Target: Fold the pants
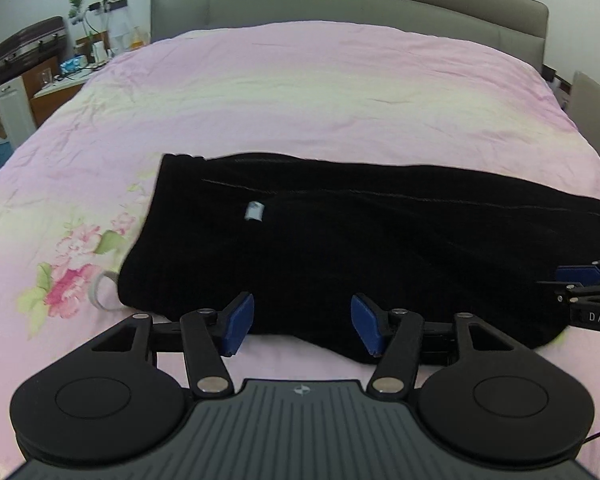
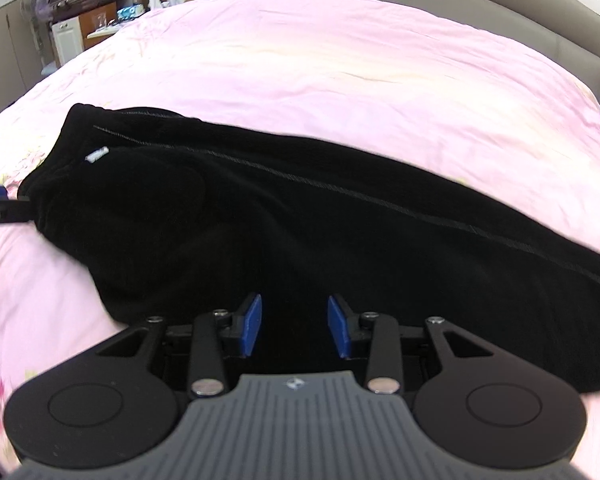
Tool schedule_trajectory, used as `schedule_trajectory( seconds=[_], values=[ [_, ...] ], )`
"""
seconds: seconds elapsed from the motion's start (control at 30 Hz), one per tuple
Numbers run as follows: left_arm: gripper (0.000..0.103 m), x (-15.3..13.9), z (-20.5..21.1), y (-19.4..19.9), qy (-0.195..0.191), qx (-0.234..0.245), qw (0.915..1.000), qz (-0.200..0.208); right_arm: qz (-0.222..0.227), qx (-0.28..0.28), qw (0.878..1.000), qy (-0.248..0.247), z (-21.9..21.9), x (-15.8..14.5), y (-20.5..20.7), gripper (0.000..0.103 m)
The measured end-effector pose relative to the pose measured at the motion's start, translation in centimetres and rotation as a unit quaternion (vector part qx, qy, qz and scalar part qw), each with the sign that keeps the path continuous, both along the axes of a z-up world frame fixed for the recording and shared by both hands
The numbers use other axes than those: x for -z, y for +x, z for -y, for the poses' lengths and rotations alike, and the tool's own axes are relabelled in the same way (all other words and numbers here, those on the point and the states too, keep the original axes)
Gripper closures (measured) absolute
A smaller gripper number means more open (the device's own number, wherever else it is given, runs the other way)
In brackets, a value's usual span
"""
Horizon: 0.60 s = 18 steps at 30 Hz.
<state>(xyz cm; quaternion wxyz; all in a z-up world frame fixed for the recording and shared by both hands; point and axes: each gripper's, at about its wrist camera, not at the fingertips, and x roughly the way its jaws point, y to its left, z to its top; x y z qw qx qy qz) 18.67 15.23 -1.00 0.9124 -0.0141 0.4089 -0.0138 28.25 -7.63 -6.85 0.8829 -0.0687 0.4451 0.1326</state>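
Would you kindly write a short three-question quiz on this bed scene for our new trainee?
1. True or false: the black pants lie on a pink bedsheet.
2. What is between the fingers of the left gripper? A) a fold of pants B) nothing C) a cord
3. What small pale thing shows on the pants near the waist end?

Key: 1 true. 2 B; both it and the right gripper stand open above the fabric, gripping nothing. 3 A white label.
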Motion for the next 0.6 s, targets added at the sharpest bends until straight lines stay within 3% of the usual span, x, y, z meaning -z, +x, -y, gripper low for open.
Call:
schedule_trajectory(
  seconds=[0.37, 0.6],
  values=[
    [0.042, 4.5, 8.8, -4.0, -0.004, 0.107, 0.994, -0.022, 0.016, 0.041, 0.999, 0.024, 7.2, 3.7, -9.4, 0.069],
    [0.044, 6.6, 12.7, -3.0, 0.025, 0.119, 0.9926, -0.007, 0.04, 0.043, 0.998, 0.035, 8.9, 6.2, -11.4, 0.069]
  ],
)
